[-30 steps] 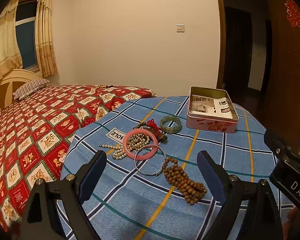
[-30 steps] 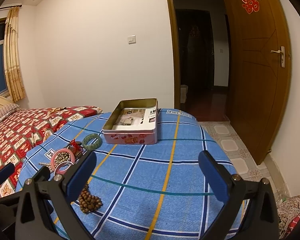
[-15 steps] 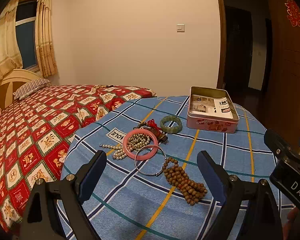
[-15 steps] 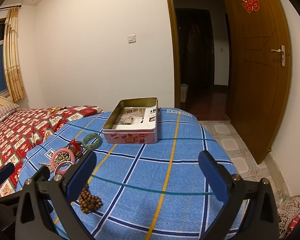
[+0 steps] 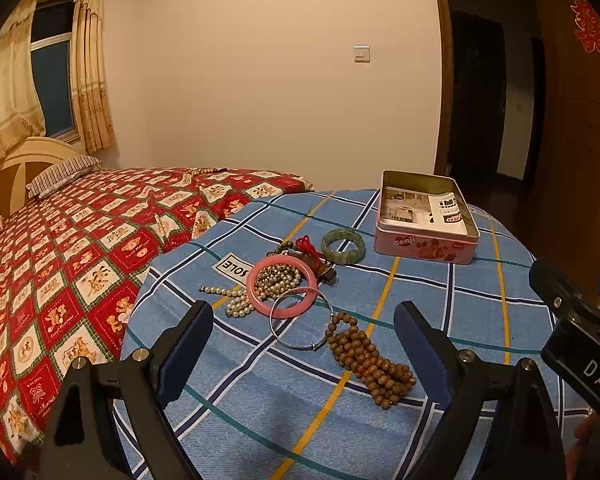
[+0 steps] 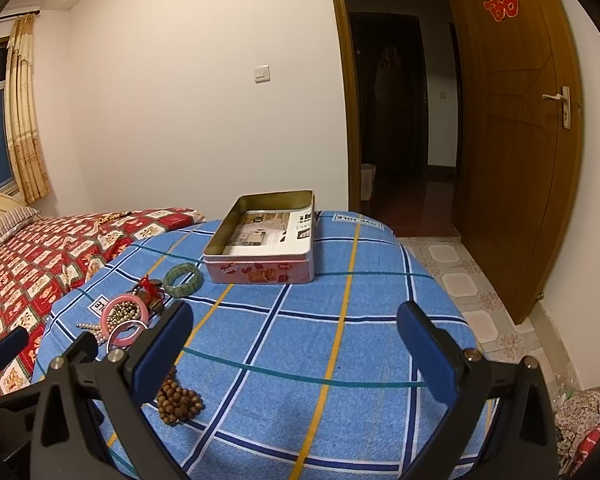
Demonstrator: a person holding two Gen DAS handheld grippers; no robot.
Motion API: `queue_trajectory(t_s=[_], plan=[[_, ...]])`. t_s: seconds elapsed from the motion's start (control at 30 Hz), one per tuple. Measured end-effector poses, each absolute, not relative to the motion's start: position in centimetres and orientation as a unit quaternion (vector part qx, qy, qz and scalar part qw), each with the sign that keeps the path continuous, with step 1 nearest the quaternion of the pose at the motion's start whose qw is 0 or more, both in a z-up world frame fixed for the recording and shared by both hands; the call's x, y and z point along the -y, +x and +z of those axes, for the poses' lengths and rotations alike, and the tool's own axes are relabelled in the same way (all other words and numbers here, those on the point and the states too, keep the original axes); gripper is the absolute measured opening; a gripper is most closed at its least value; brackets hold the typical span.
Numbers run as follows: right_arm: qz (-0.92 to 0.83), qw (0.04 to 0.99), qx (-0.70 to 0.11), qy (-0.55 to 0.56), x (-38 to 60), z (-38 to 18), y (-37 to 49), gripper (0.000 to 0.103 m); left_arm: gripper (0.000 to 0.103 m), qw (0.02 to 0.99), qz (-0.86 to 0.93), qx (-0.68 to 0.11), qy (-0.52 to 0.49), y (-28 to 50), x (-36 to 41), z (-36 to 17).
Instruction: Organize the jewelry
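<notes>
Because the jewelry lies heaped mid-frame on the desk [image 5: 480, 320], pink bangle [image 5: 281, 289] over pearls [image 5: 236, 300] and overlapped by the silver ring [image 5: 300, 322], the gaping, empty left tool [image 5: 304, 352] may drag neighbours along; the right tool [image 6: 296, 356], likewise spread, holds nothing, and the tin [image 5: 426, 220] waits at upper right.

Quick count of what's on my table [image 5: 440, 320]: one open tin [image 5: 424, 220] up at 1 o'clock, with one printed sheet [image 5: 420, 210] lying in it. Bangles, I get three: one green [image 5: 342, 245], one pink [image 5: 281, 289], one thin silver [image 5: 300, 320]. Beaded stuff: one pearl strand [image 5: 236, 300], one bundle of brown wooden beads [image 5: 370, 360] at 12, closest to me. One red-knotted charm thing [image 5: 310, 248] too, can't tell if it's more than one piece. And two tools, mine: left [image 5: 304, 344], right [image 6: 296, 344].
</notes>
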State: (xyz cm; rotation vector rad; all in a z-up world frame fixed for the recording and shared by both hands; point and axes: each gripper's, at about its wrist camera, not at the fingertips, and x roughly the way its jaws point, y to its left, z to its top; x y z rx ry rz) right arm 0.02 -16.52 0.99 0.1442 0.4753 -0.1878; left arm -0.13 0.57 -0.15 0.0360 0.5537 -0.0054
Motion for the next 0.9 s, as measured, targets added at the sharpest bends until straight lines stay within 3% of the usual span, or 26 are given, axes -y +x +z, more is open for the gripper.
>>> queue_trajectory(t_s=[0.9], plan=[[-0.087,0.942,-0.320,0.055,16.4,-1.6,3.6,0.103,0.092,0.952,0.010,-0.306,0.020,1.9,-0.9,-2.0]])
